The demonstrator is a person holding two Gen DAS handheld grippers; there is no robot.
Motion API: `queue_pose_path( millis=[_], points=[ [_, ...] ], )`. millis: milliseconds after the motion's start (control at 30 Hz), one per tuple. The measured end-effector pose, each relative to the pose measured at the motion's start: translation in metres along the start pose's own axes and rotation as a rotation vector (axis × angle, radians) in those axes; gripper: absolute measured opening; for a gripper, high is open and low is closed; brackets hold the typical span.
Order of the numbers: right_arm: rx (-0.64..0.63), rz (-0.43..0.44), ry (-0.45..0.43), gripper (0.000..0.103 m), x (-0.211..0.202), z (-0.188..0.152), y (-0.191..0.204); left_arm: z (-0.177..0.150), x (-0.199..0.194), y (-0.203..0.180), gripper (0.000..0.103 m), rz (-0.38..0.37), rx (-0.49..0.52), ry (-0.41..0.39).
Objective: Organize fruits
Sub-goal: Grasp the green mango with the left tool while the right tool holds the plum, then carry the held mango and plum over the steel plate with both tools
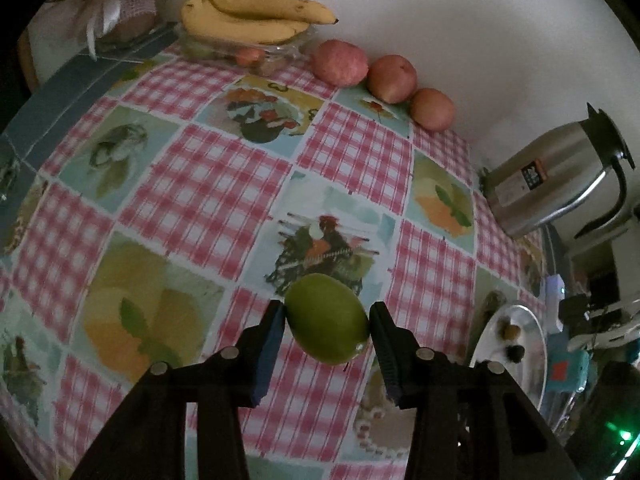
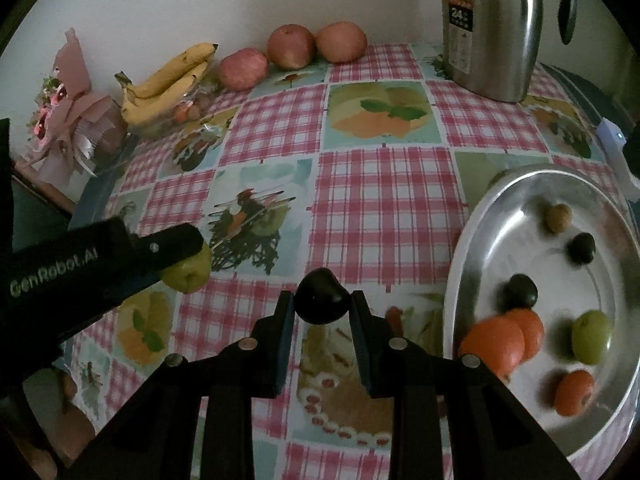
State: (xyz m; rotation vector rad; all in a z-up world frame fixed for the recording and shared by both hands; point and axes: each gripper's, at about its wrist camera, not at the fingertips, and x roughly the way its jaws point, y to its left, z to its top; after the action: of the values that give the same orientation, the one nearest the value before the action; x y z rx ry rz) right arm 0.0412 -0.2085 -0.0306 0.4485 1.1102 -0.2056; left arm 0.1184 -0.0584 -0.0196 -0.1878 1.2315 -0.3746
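Note:
My left gripper [image 1: 326, 314] is shut on a green lime-like fruit [image 1: 327, 319] and holds it above the checked tablecloth; the same fruit [image 2: 188, 270] shows under the left gripper's arm in the right wrist view. My right gripper [image 2: 322, 300] is shut on a dark plum-like fruit [image 2: 320, 296] above the cloth, left of the metal tray [image 2: 472, 240]. The tray holds oranges [image 2: 494, 344], a green fruit [image 2: 591, 336] and several small dark fruits [image 2: 520, 290].
Three apples [image 2: 288, 46] line the wall at the back, and bananas [image 2: 168, 80] lie on a glass bowl [image 2: 192, 114] at the back left. A steel thermos jug [image 2: 492, 28] stands at the back right. A pink bouquet [image 2: 76, 96] sits at the far left.

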Motion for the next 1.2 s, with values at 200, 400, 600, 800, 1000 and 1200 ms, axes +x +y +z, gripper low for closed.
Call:
queue_pose_path(
  millis=[200,400,600,800,1000,1200],
  points=[
    [-0.014,0.001,-0.009,0.029,-0.016,-0.011,0.008,-0.014,-0.006,0.006,0.047,-0.024,-0.031,0.029],
    [-0.022,-0.015,-0.024,0.029,-0.034,-0.021,0.007,-0.021,-0.019,0.009,0.047,-0.036,-0.040,0.019],
    [-0.011,-0.032,-0.035,0.029,-0.046,-0.026,0.002,-0.025,-0.023,0.007,0.047,-0.054,-0.046,0.025],
    [0.014,-0.054,-0.042,0.029,-0.049,-0.021,-0.014,-0.025,-0.020,-0.002,0.047,-0.080,-0.043,0.039],
    [0.099,-0.097,-0.053,0.029,-0.057,-0.016,-0.049,-0.028,-0.017,-0.022,0.047,-0.104,-0.009,0.048],
    [0.206,-0.130,-0.055,0.029,-0.066,-0.017,-0.089,-0.039,-0.015,-0.048,0.047,-0.124,0.045,0.067]
  ],
)
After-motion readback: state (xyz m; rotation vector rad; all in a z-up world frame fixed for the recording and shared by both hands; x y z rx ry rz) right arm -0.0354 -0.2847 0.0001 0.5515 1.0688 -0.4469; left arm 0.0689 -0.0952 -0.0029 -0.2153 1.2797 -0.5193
